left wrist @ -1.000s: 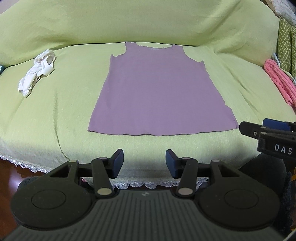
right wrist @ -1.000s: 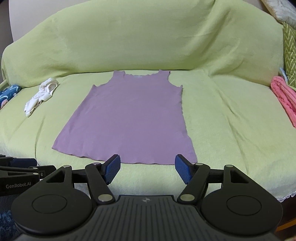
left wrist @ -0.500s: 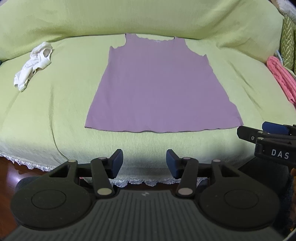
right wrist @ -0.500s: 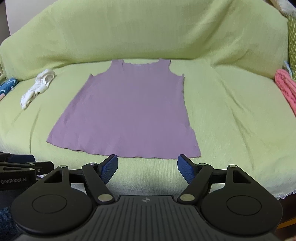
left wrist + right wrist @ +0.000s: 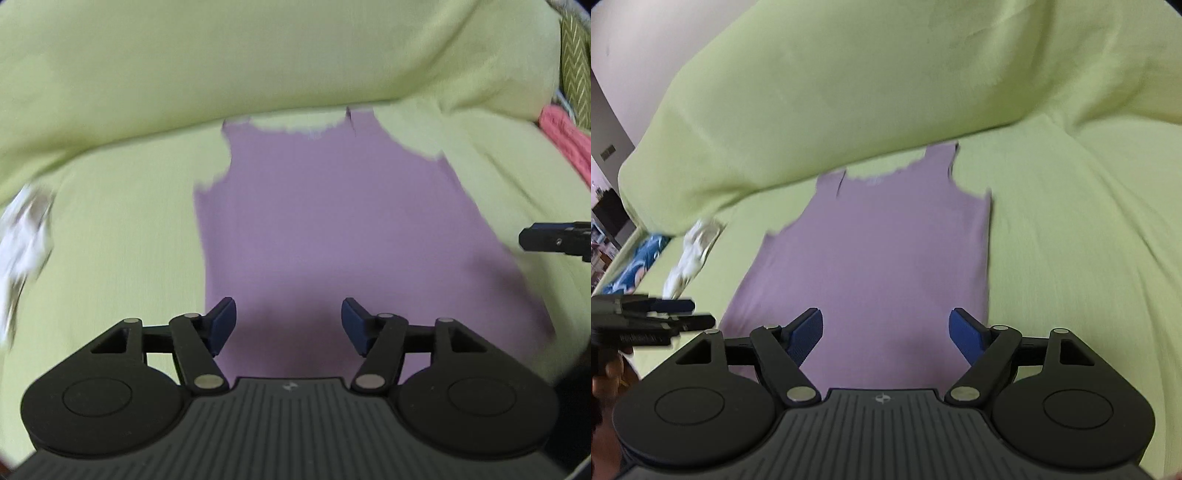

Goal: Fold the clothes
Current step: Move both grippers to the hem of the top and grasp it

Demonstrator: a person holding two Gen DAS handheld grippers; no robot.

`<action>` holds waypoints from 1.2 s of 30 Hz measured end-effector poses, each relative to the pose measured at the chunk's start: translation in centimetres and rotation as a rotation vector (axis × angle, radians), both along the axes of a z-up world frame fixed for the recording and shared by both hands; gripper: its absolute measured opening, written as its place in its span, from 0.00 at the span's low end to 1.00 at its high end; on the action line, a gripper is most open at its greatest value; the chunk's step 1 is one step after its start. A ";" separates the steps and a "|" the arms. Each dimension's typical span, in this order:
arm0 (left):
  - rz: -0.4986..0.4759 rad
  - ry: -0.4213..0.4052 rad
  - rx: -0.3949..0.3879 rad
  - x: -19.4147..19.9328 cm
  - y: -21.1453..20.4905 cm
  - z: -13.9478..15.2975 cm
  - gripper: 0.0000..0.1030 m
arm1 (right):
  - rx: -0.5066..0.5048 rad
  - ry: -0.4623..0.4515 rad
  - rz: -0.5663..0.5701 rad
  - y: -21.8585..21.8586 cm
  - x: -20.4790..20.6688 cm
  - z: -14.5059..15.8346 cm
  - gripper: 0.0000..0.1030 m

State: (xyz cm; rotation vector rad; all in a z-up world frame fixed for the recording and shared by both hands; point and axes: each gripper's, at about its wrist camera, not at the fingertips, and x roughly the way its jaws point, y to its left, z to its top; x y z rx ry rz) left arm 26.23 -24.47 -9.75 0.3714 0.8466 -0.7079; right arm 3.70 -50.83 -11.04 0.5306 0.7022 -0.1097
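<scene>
Your left gripper has its fingers spread wide, nothing between them, hanging over the lower part of the purple top. The top lies flat on the green sofa cover, stretching ahead of the fingers with its straps at the far end. Your right gripper is spread too and holds nothing, poised over the top's lower right part, with the hem hidden under its body. A crumpled white cloth lies ahead and to the left of it (blurred in both views), with a blue patterned fabric further left. Off to the far right of the left gripper sits a pink cloth, well apart from the top.
</scene>
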 end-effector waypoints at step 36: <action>-0.234 0.202 -0.372 34.6 -7.8 -10.9 0.33 | 0.238 -0.132 0.237 -23.0 29.3 -12.3 0.52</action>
